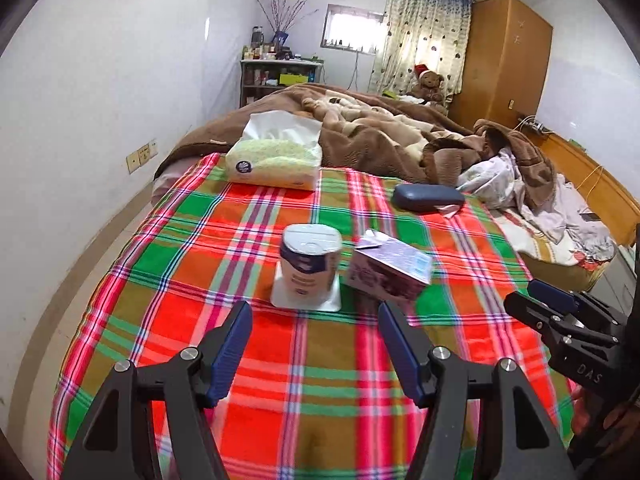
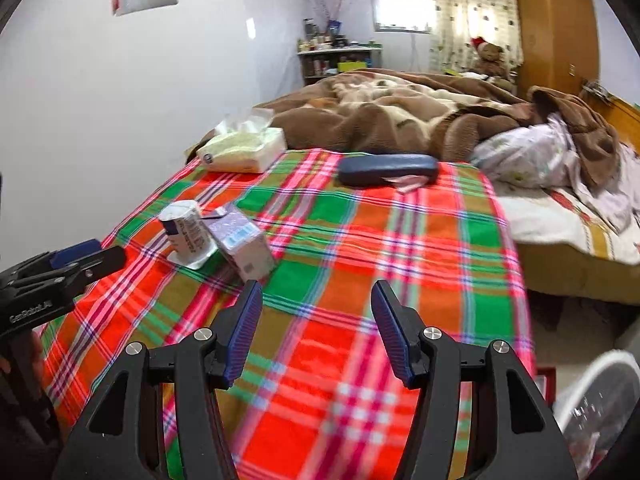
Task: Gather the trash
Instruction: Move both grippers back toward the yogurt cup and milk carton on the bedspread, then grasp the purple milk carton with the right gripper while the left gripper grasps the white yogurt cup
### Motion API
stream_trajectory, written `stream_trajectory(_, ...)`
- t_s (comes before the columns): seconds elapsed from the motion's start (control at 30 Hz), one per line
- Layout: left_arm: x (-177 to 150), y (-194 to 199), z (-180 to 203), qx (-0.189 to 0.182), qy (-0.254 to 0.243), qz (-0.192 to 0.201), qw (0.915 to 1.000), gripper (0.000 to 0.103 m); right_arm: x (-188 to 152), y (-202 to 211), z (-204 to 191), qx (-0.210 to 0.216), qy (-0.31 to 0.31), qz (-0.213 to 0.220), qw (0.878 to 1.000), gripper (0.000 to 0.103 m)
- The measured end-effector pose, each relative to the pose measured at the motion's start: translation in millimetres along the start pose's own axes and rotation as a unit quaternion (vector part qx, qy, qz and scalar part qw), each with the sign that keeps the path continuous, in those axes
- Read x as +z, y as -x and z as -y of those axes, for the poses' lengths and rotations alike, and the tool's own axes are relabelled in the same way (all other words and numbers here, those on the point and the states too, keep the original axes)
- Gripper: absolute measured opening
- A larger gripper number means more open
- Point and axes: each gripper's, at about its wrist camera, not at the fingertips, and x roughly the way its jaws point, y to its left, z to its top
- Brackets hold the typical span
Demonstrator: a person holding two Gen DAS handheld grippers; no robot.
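A white and blue yogurt cup (image 1: 310, 266) stands upside down on the plaid bedspread (image 1: 312, 380), just ahead of my open, empty left gripper (image 1: 314, 316). A crushed purple carton (image 1: 388, 270) lies right of the cup, touching or nearly touching it. In the right wrist view the cup (image 2: 188, 236) and carton (image 2: 244, 244) lie to the left of my open, empty right gripper (image 2: 316, 296). A small pink paper scrap (image 1: 448, 210) sticks out from under a dark blue glasses case (image 1: 427, 197); the scrap also shows in the right wrist view (image 2: 408, 182). My right gripper also shows at the right of the left wrist view (image 1: 536, 304).
A tissue pack (image 1: 276, 156) lies at the far left of the bedspread. A brown blanket (image 1: 380, 132) and crumpled sheets (image 1: 496, 178) lie behind. A white bin with a clear liner (image 2: 596, 404) stands on the floor at the bed's right. A wall is on the left.
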Motion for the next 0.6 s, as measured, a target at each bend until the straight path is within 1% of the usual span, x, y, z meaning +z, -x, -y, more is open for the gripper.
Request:
stream_trajectory(0.13,5,-13,-9,-0.001,0.001,-0.004,1.0,0.065,7,-19,-11,0.019,0.01,-0.012,1.0,0.059)
stream_trajectory(0.2,7,-18,-13,-0.001,0.003,-0.007,1.0,0.065,10,-28,-17,0.043,0.017,-0.014,0.999,0.062)
stream_trajectory(0.23,8,-22,-16,-0.005,0.004,-0.011,0.9999,0.065,12,-32,-20,0.048,0.021,-0.014,0.999,0.066)
stream_trajectory(0.3,10,-27,-19,-0.014,0.004,-0.016,0.9998,0.065,16,-41,-24,0.061,0.028,-0.017,0.998,0.066)
stream_trajectory(0.47,16,-38,-24,-0.016,0.003,-0.02,0.9997,0.065,25,-60,-33,0.077,0.047,-0.03,0.995,0.067)
stream_trajectory(0.6,20,-48,-24,-0.022,-0.002,-0.027,0.9994,0.065,28,-74,-43,0.069,0.078,-0.043,0.994,0.067)
